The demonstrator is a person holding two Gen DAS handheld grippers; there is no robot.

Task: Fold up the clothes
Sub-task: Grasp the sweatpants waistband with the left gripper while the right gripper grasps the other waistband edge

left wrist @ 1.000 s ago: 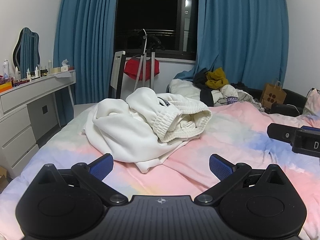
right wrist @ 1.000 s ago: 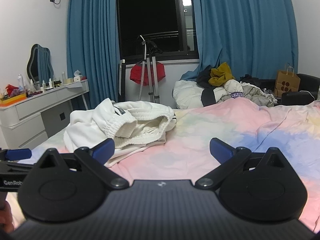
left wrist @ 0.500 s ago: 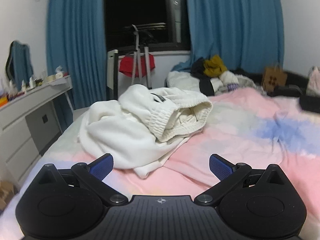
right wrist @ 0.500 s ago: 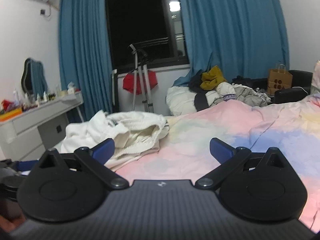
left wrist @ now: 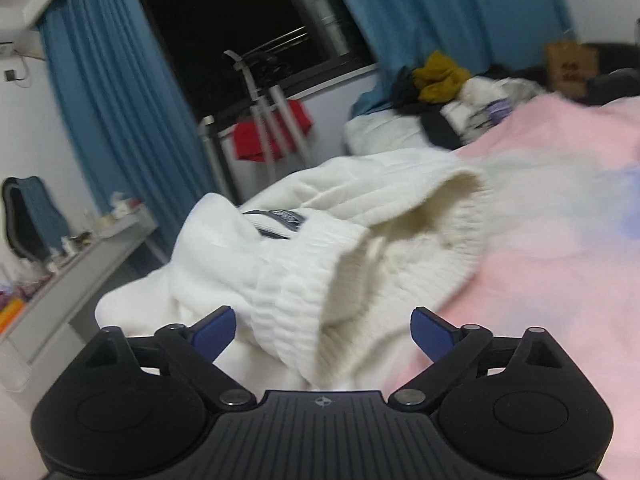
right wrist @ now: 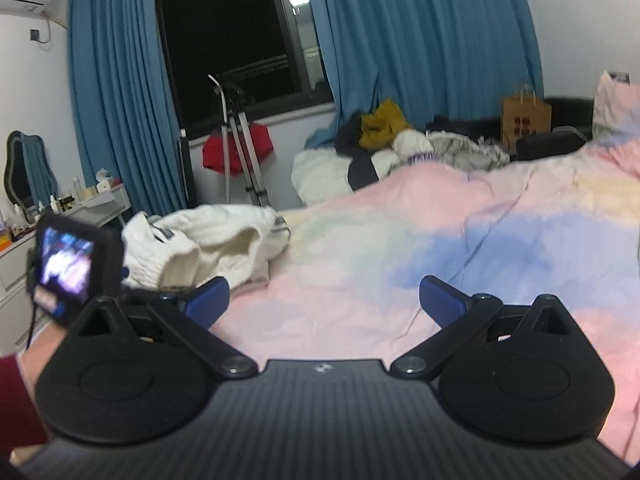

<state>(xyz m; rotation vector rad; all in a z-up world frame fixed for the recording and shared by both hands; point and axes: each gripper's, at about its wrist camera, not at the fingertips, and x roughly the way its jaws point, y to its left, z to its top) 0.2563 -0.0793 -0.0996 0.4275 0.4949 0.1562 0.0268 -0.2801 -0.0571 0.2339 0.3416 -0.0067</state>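
The left hand-held gripper (left wrist: 322,330), black with blue finger pads, is spread wide and grasps nothing; its two blue pads (left wrist: 212,330) stand on either side of the ribbed hem of a crumpled cream-white knitted sweatshirt (left wrist: 320,248), very near to the cloth, but I cannot tell if they touch it. This sweatshirt lies in a heap on the bed, on a pastel bedsheet with pink, blue and yellow patches (left wrist: 560,264), close to the bed's left edge, and a dark label shows inside its neck. The right hand-held gripper (right wrist: 324,298) is also spread wide and empty, and it hangs over the bare bedsheet (right wrist: 440,248), to the right of the sweatshirt (right wrist: 208,240) and apart from it. In the right wrist view the small lit screen on the back of the left device (right wrist: 66,266) shows at the left side. Behind the bed there is a pile of mixed clothes (right wrist: 400,140) under blue curtains (right wrist: 420,40), and a white dressing worktop with bottles (right wrist: 80,208) stands along the left wall.
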